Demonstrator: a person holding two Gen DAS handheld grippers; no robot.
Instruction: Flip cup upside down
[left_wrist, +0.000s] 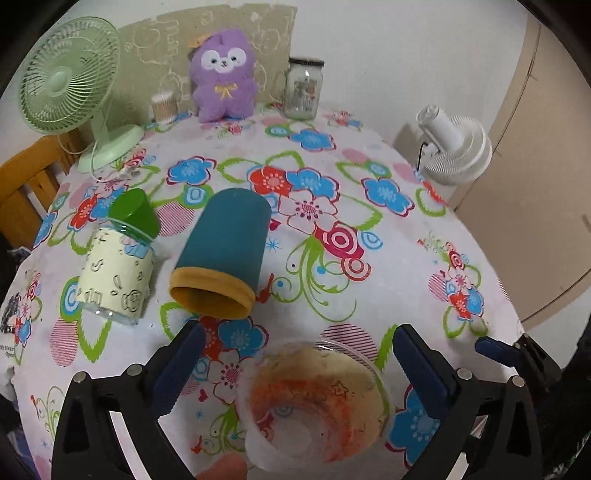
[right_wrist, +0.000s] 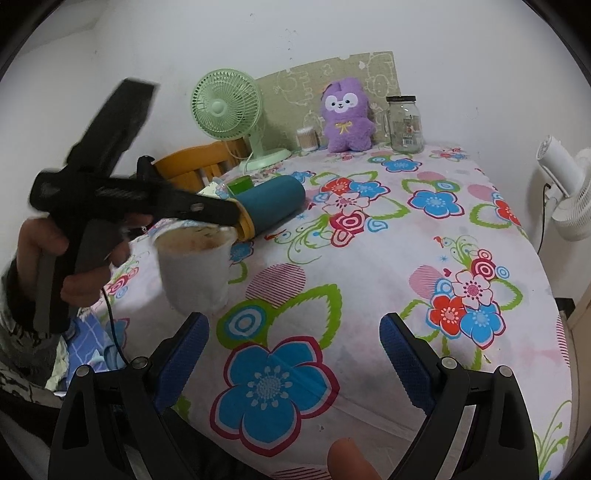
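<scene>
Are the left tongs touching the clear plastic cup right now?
Cannot tell. In the left wrist view the clear plastic cup sits between the open left tongs with gaps showing, but the right wrist view is too motion-blurred to confirm it.

Left-wrist view: cup (left_wrist: 314, 402) at bottom centre; tumbler (left_wrist: 221, 254) lies above it, bottle (left_wrist: 118, 258) to its left.

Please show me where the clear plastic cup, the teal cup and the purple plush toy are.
clear plastic cup (right_wrist: 195, 273), right wrist view, side wall.
teal cup (left_wrist: 227, 240), left wrist view, its side.
purple plush toy (left_wrist: 223, 88), left wrist view, belly.
</scene>
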